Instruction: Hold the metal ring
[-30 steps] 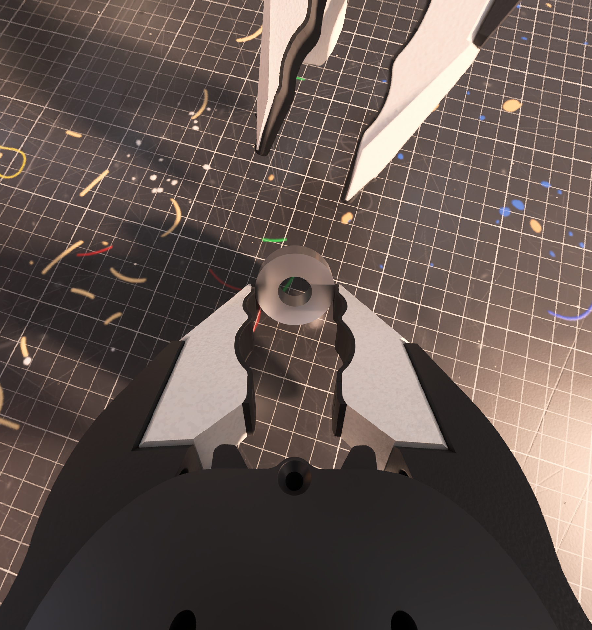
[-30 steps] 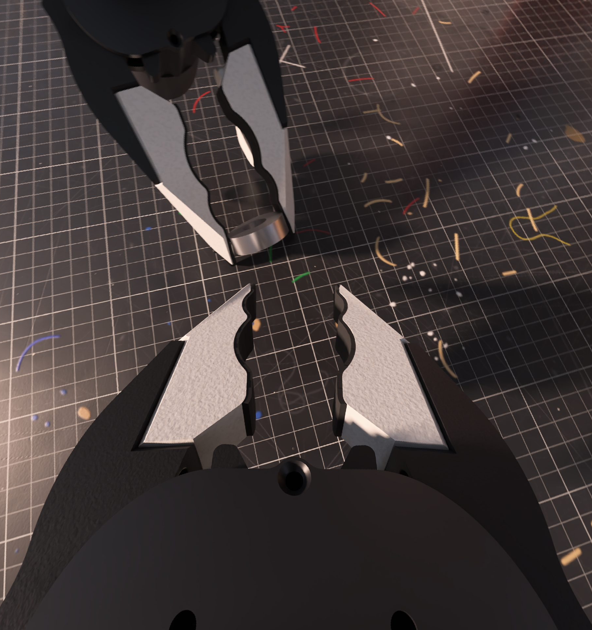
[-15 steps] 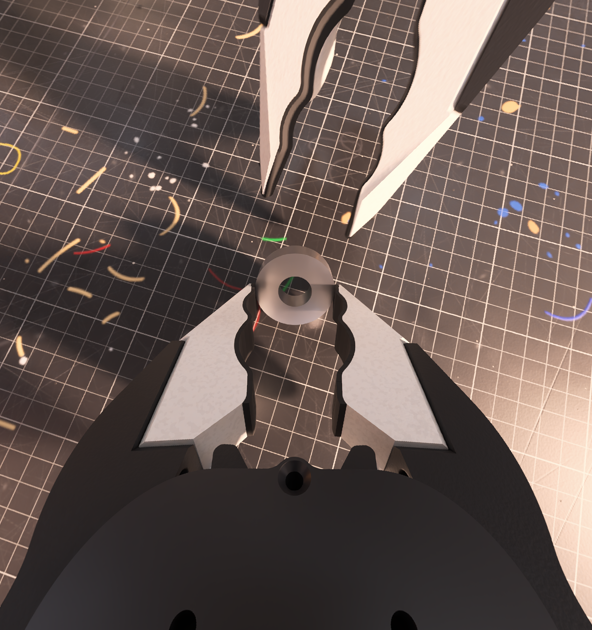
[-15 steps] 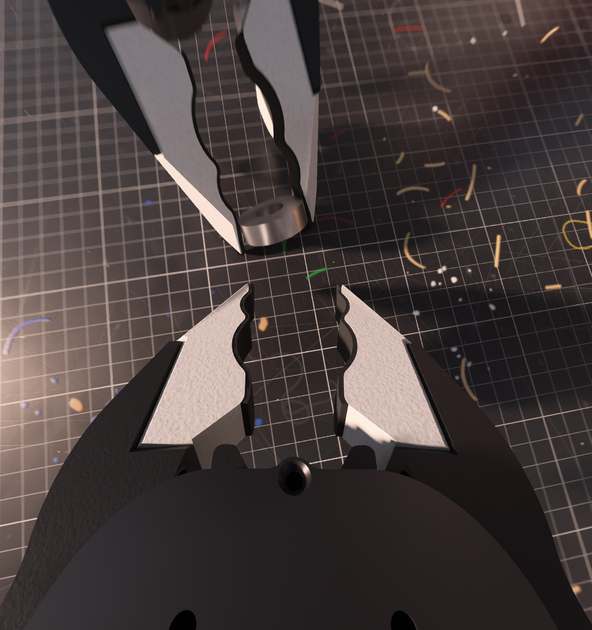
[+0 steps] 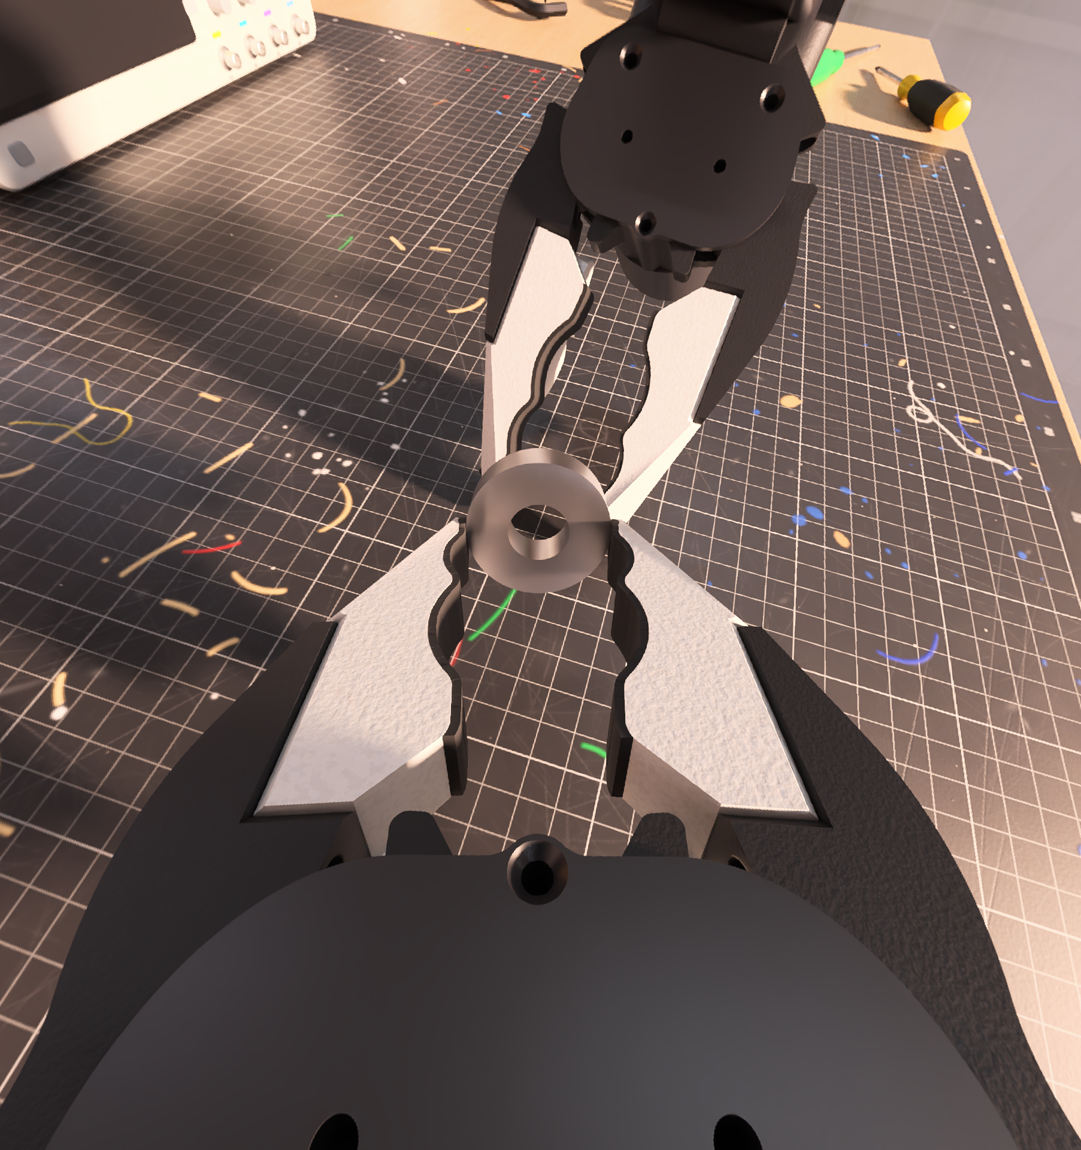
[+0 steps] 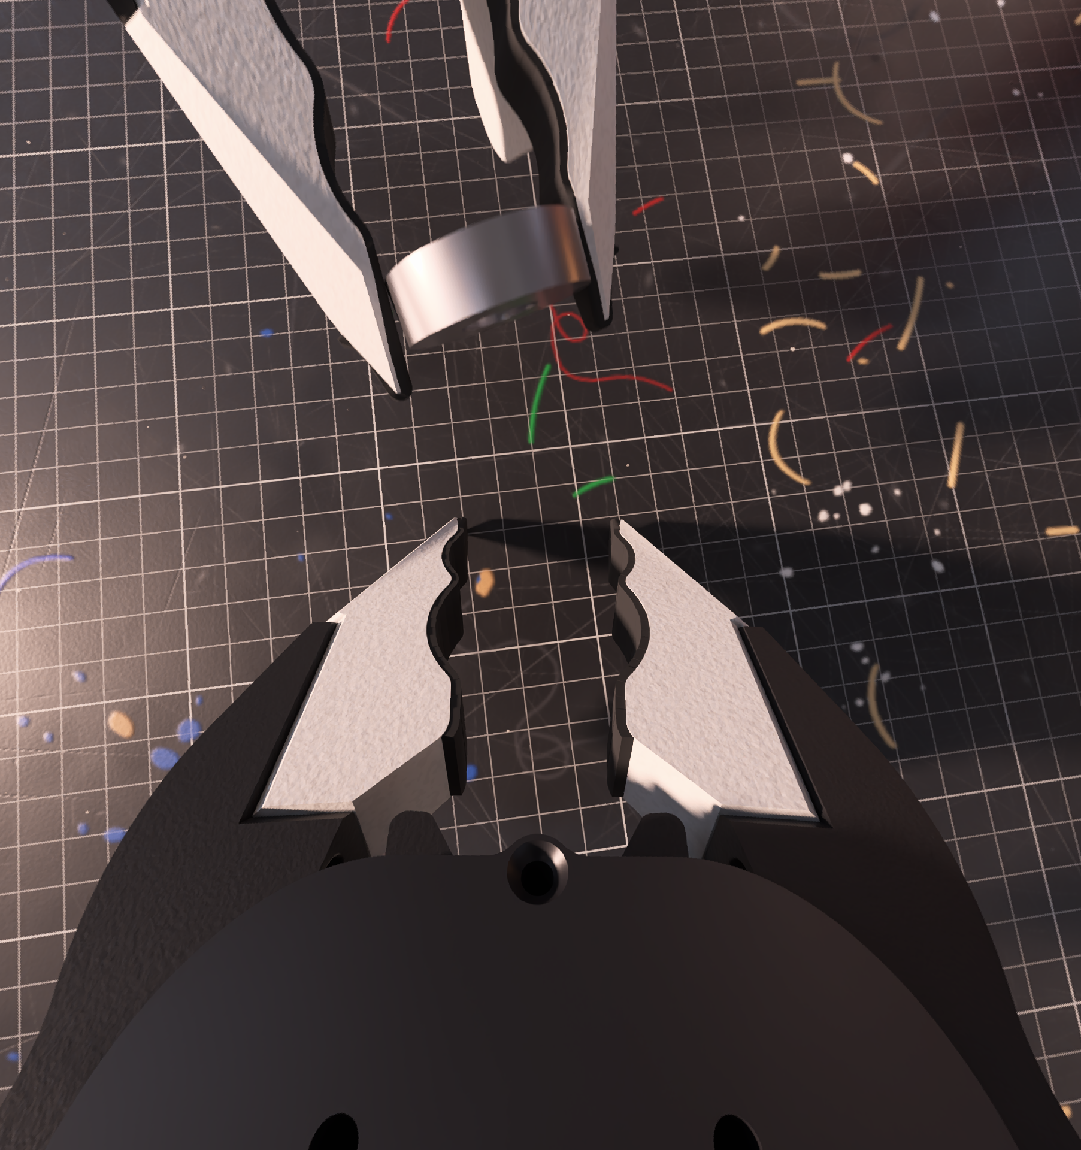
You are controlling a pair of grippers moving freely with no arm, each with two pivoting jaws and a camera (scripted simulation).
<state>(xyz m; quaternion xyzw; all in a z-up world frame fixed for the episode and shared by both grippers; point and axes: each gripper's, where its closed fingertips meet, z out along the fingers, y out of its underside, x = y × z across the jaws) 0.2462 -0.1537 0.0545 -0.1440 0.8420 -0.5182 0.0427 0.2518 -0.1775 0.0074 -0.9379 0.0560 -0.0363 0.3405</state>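
The left hand-held gripper [image 5: 536, 529] clamps the metal ring [image 5: 538, 528] at its fingertips, above the desk [image 5: 152, 280]. The right hand-held gripper [image 6: 536, 529] gapes empty. Grip is shallow: squeeze steadily, avoid tilting.

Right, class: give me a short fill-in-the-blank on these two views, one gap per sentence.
1. The ring is gripped by the ___ gripper.
2. The right gripper holds ___.
3. The right gripper's jaws are ___.
4. The mat under both grippers is printed with a white ___.

Missing words: left; nothing; open; grid
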